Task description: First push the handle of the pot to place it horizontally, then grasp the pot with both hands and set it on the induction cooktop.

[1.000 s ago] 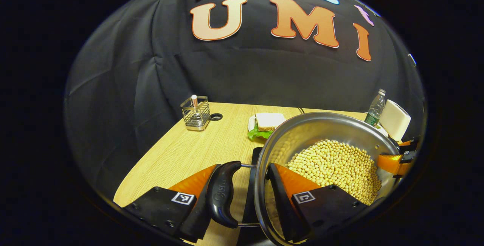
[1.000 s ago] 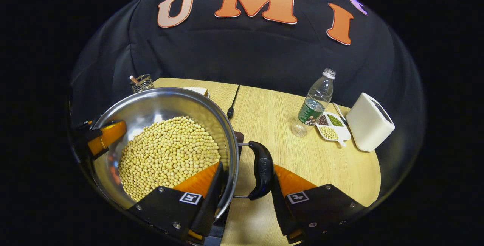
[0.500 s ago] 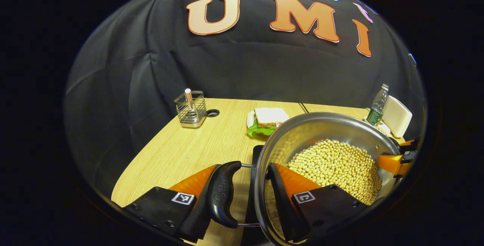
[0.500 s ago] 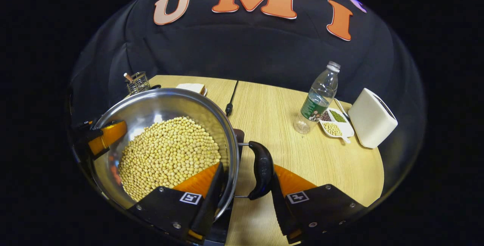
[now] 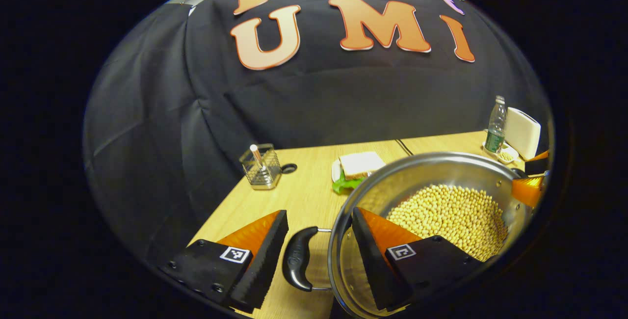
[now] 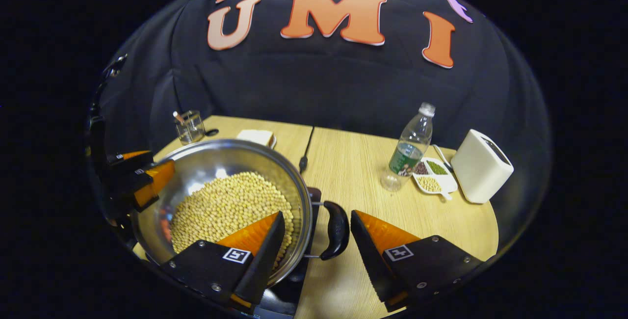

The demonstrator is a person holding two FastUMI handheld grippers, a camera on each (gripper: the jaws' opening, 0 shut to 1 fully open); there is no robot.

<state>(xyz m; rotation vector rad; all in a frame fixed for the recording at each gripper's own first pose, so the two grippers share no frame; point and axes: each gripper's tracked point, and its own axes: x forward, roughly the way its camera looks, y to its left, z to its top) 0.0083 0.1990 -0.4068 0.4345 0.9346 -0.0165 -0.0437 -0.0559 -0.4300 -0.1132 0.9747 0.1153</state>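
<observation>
Left gripper view: left gripper [image 5: 319, 250] is spread wide, clear of the pot [image 5: 431, 211] handle between its fingers. Right gripper [image 6: 316, 245] likewise straddles the opposite handle unclamped. Pot is judged seated on the cooktop [image 6: 294, 279].

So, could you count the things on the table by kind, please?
Cookware: 2, pot, induction cooktop
Food: 2, sandwich, bean dish
Containers: 3, bottle, wire holder, white box
Total: 7

Steel pot [image 6: 206, 162] w/ yellow beans [image 6: 225, 208], black handle [image 6: 337, 230], wood-grain table [image 6: 353, 162]
</observation>
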